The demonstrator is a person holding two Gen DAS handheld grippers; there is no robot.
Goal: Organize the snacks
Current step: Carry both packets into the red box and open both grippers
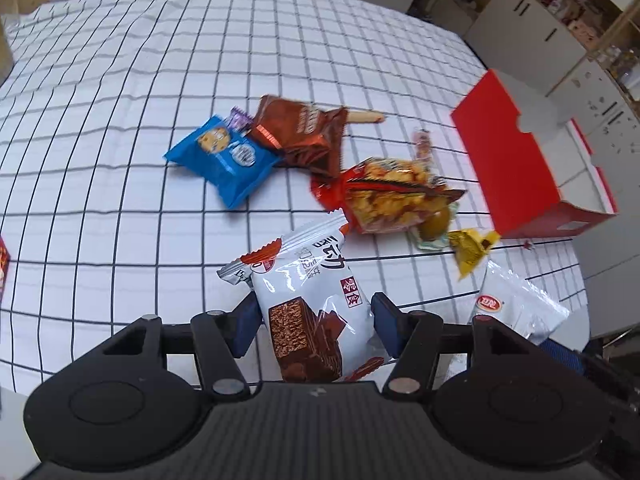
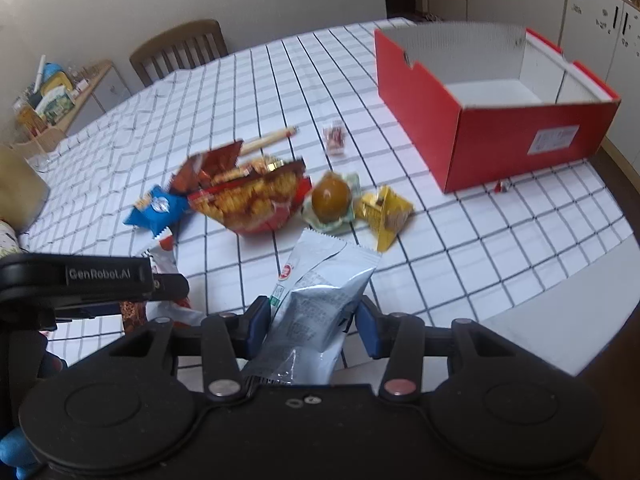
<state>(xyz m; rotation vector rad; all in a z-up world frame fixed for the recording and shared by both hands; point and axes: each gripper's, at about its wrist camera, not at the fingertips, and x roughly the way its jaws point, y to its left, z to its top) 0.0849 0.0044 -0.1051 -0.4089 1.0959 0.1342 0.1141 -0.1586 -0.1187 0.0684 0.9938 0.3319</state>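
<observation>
My left gripper (image 1: 316,328) is shut on a white chocolate-wafer packet (image 1: 308,288), held above the checked tablecloth (image 1: 120,120). My right gripper (image 2: 313,328) is shut on a silvery white packet (image 2: 320,292), also lifted off the cloth; that packet (image 1: 516,304) shows at the lower right of the left wrist view. Loose snacks lie ahead: a blue cookie packet (image 1: 222,156), a brown packet (image 1: 304,132), a red bag of golden pieces (image 2: 256,196), a wrapped brown egg (image 2: 331,200) and a yellow packet (image 2: 384,212). The red box (image 2: 500,136) stands open at the right, its white inside bare.
A biscuit stick (image 2: 272,138) and a small candy (image 2: 334,138) lie beyond the pile. The left gripper's black body (image 2: 100,280) crosses the right wrist view's left side. A wooden chair (image 2: 180,48) stands at the table's far side. The table edge curves close to the red box.
</observation>
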